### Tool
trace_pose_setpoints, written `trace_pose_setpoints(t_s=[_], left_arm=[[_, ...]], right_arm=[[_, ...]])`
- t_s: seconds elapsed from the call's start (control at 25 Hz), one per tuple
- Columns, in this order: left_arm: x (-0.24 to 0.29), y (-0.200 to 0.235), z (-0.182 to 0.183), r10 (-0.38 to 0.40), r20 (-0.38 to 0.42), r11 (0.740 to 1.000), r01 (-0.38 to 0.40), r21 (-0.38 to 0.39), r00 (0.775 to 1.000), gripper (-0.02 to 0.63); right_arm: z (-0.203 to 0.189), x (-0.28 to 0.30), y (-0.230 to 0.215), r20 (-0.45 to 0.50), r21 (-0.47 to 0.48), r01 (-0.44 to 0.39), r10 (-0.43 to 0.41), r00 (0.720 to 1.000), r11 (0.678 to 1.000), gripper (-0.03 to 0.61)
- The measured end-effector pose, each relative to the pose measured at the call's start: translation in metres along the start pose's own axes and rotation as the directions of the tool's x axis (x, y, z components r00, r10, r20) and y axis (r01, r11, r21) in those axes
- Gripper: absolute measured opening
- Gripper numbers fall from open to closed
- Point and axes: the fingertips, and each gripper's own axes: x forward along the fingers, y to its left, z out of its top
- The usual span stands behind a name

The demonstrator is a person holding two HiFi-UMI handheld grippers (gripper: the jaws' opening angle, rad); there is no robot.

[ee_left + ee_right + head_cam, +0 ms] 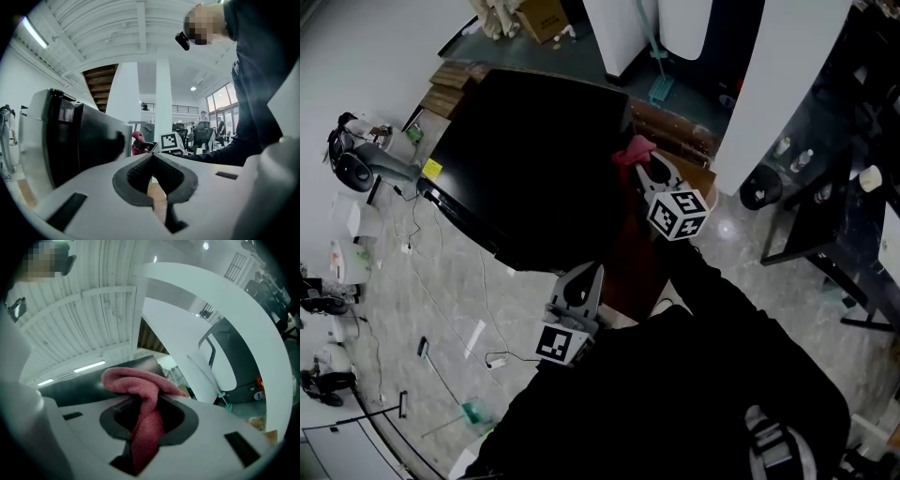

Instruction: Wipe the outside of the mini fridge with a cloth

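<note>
Left tongs [587, 274] pressed together; right tongs [645, 169] pinching one cloth [633, 150], seemingly touching one fridge [534, 159].

Place: a big open-plan workplace, office or lab hall
Ceiling: white ribbed panels with a strip light [35, 33], high overhead
Structure: white column [163, 103], mezzanine railing [180, 108], tall windows [220, 101]
Furniture: office chairs [202, 133], black table [825, 206] carrying bottles [792, 155]
Floor: grey polished tiles [441, 281] with loose cables [487, 309]; cardboard box [542, 17] at the far wall
</note>
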Motion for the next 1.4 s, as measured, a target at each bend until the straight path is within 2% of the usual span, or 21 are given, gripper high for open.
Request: trace_pose_setpoints(t_s=[0.12, 0.2, 0.36, 0.48, 0.6, 0.76, 0.92, 1.12, 1.24, 1.4], left_arm=[[-0.013, 0.006, -0.001, -0.004, 0.005, 1.000, 0.004, -0.011, 1.000, 0.005], [-0.021, 0.006, -0.003, -0.037, 0.016, 0.999, 0.037, -0.012, 0.999, 0.005], [-0.024, 0.009, -0.039, -0.077, -0.024, 0.997, 0.076, -0.025, 0.997, 0.006], [-0.029, 0.016, -0.073, -0.068, -0.065, 0.996, 0.065, -0.053, 0.996, 0.005], [-0.033, 0.021, -0.100, -0.093, -0.096, 0.995, 0.089, -0.044, 0.991, 0.005], [-0.049, 0.040, -0.131, -0.081, -0.150, 0.996, 0.073, -0.060, 0.985, 0.005], [-0.056, 0.053, -0.145, -0.088, -0.176, 0.994, 0.073, -0.086, 0.981, 0.005], [-0.062, 0.060, -0.157, -0.121, -0.190, 0.989, 0.102, -0.108, 0.974, 0.005], [-0.060, 0.064, -0.162, -0.117, -0.211, 0.988, 0.092, -0.125, 0.971, 0.005], [-0.054, 0.065, -0.167, -0.130, -0.223, 0.989, 0.110, -0.100, 0.966, 0.005]], right_arm=[[-0.013, -0.025, 0.019, -0.020, 0.000, -0.010, 0.010, 1.000, 1.000, 0.101], [-0.033, -0.043, 0.033, -0.054, 0.020, -0.010, 0.011, 0.998, 1.000, 0.101], [-0.093, -0.076, 0.052, -0.155, 0.086, -0.004, 0.017, 0.988, 0.996, 0.101], [-0.146, -0.100, 0.067, -0.244, 0.142, 0.005, 0.030, 0.969, 0.990, 0.101], [-0.194, -0.116, 0.087, -0.323, 0.183, -0.003, 0.063, 0.944, 0.983, 0.101], [-0.240, -0.120, 0.119, -0.376, 0.250, -0.013, 0.109, 0.920, 0.968, 0.101], [-0.266, -0.111, 0.126, -0.388, 0.327, 0.037, 0.099, 0.916, 0.944, 0.101], [-0.288, -0.100, 0.115, -0.369, 0.471, 0.154, 0.036, 0.929, 0.869, 0.101], [-0.292, -0.092, 0.112, -0.358, 0.487, 0.169, 0.019, 0.933, 0.857, 0.101], [-0.293, -0.090, 0.108, -0.338, 0.501, 0.188, -0.008, 0.941, 0.845, 0.100]])
